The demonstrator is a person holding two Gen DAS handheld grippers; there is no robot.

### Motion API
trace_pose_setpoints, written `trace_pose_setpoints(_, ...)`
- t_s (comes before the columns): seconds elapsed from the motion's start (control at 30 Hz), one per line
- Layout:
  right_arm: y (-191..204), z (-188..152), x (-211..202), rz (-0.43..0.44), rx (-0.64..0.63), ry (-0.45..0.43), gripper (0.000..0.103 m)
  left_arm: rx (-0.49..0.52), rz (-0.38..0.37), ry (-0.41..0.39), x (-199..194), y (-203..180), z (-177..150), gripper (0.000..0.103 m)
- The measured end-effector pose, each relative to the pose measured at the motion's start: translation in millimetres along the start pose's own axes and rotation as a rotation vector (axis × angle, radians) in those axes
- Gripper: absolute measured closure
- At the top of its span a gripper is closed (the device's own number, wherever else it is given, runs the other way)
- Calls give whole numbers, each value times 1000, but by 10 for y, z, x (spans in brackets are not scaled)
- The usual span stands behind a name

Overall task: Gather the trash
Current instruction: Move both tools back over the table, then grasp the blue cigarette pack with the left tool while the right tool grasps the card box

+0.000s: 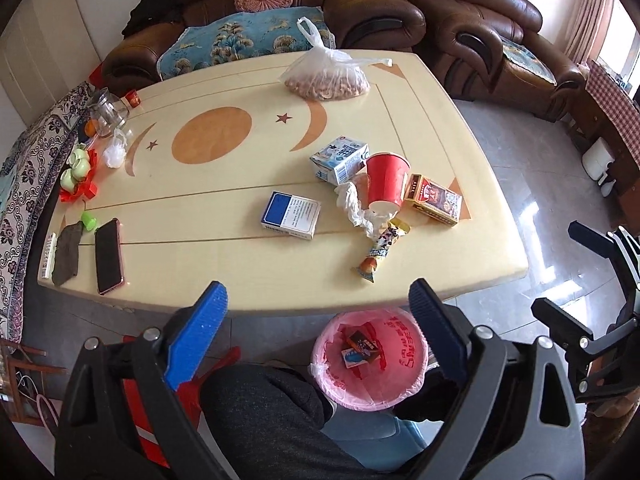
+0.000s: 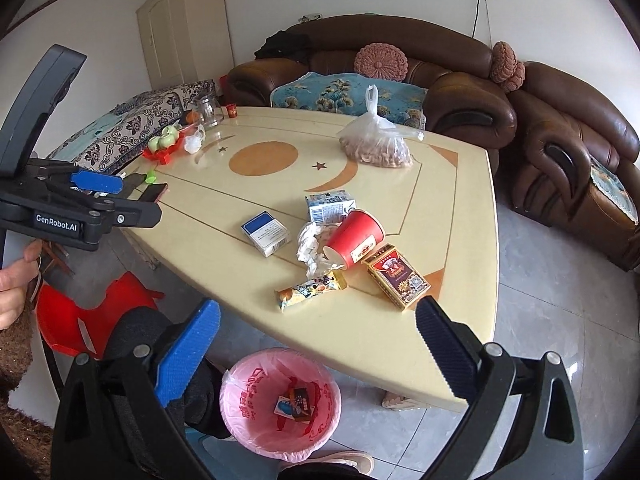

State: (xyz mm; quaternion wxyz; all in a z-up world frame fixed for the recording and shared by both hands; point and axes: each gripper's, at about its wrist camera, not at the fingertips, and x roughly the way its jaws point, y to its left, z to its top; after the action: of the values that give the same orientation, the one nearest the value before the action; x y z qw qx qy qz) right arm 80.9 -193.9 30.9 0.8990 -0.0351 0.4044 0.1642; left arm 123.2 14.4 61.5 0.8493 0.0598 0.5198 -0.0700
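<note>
Left gripper [image 1: 318,312] held level with fingers spread wide and nothing between them, right gripper [image 2: 318,328] likewise spread wide and bare, person's left hand [image 2: 14,284] wrapped round the left gripper's handle

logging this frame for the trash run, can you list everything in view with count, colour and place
table: 1, cream, centre
red cup: 1, on its side, table right
milk carton: 1, white-blue, behind cup
blue-white box: 1, table middle
red-gold box: 1, right of cup
crumpled tissue: 1, white, at cup
snack wrapper: 1, yellow, near edge
bag of nuts: 1, clear, far side
phone: 1, dark, left edge
bin: 1, pink liner, floor
sofa: brown, behind
left tongs: open
right tongs: open
</note>
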Motion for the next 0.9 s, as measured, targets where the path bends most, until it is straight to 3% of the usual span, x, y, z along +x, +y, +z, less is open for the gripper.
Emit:
trace_pose_setpoints(0.23, -287, 75, 300, -3, -22, 45, 7, -90, -26, 89, 376, 89, 173, 13)
trace_pose_setpoints(0.47, -599, 248, 692, 69, -31, 121, 7, -220, -68, 183, 749, 177, 356, 13)
trace_pose_setpoints(0.9, -944, 434, 1544, 172, -175, 302, 7, -531, -33, 236, 1418, 381, 621, 13)
